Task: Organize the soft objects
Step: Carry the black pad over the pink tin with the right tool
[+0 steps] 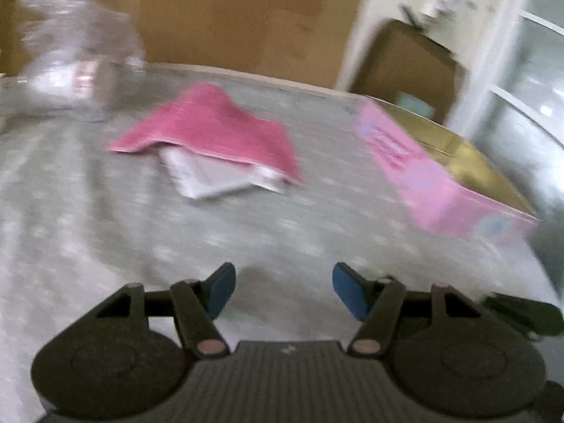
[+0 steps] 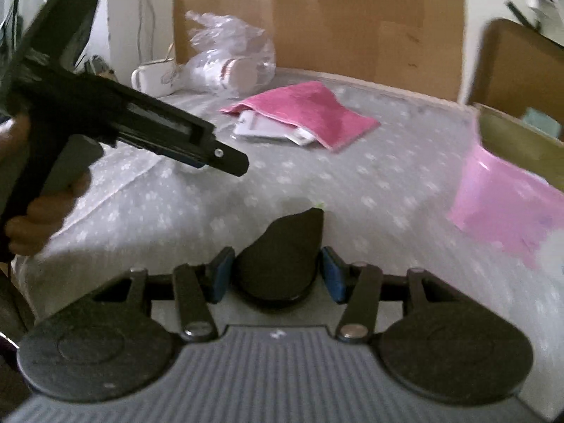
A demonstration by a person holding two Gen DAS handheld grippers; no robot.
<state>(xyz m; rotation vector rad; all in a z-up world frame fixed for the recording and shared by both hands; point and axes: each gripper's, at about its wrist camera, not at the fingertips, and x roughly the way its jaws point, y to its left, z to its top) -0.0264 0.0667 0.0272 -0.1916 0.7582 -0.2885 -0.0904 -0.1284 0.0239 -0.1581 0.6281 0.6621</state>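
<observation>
A pink cloth (image 1: pixel 211 130) lies on the grey dotted bedsheet (image 1: pixel 88 211), draped over a white flat packet (image 1: pixel 208 176); both also show in the right wrist view, the cloth (image 2: pixel 306 112) and the packet (image 2: pixel 268 128). My left gripper (image 1: pixel 282 290) is open and empty above the sheet, short of the cloth; it also shows from the side in the right wrist view (image 2: pixel 225 160). My right gripper (image 2: pixel 278 275) is shut on a dark pear-shaped soft object (image 2: pixel 282 261) held above the sheet.
A pink open box (image 1: pixel 440 176) with a gold inside stands at the right, also in the right wrist view (image 2: pixel 507 204). A clear plastic bag (image 2: pixel 229 56) and a white pouch (image 2: pixel 155 77) lie at the far left. Cardboard (image 2: pixel 317 10) stands behind the bed.
</observation>
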